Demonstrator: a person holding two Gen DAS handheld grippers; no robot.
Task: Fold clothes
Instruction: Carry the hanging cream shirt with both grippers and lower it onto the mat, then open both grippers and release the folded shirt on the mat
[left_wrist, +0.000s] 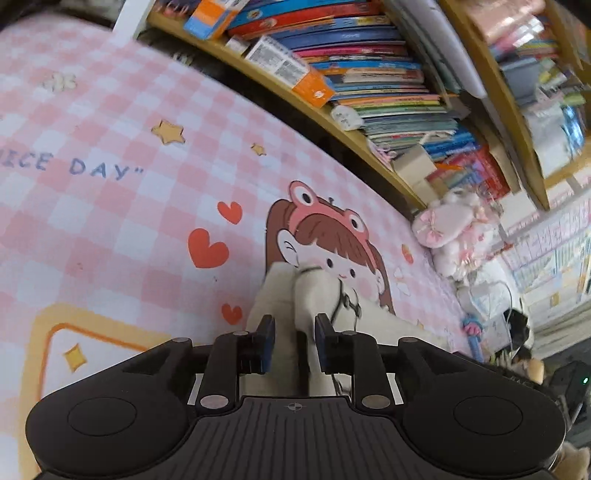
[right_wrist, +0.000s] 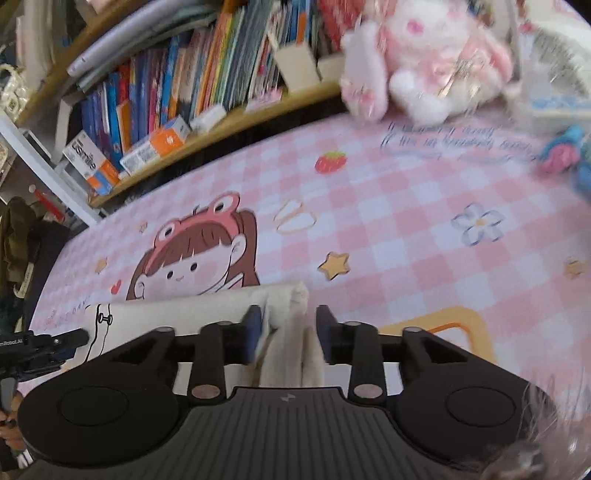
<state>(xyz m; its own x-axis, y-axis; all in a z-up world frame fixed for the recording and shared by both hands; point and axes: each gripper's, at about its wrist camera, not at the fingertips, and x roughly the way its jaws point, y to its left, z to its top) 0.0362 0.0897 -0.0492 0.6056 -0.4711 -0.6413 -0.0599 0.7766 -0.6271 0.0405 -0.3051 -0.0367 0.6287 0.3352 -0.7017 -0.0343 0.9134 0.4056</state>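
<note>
Lying folded on the pink checked mat (left_wrist: 110, 221), a cream garment (right_wrist: 184, 306) is straddled at each end by a gripper. The left gripper (left_wrist: 294, 341) is seen parted, cloth between its fingers but not pinched. The right gripper (right_wrist: 286, 334) is likewise released around bunched folds. Bookshelves (right_wrist: 184, 74) and a plush toy (right_wrist: 424, 55) are ranged along the far edge.

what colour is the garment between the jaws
Cream, with a thin black line print; the garment shows best in the right wrist view.
</note>
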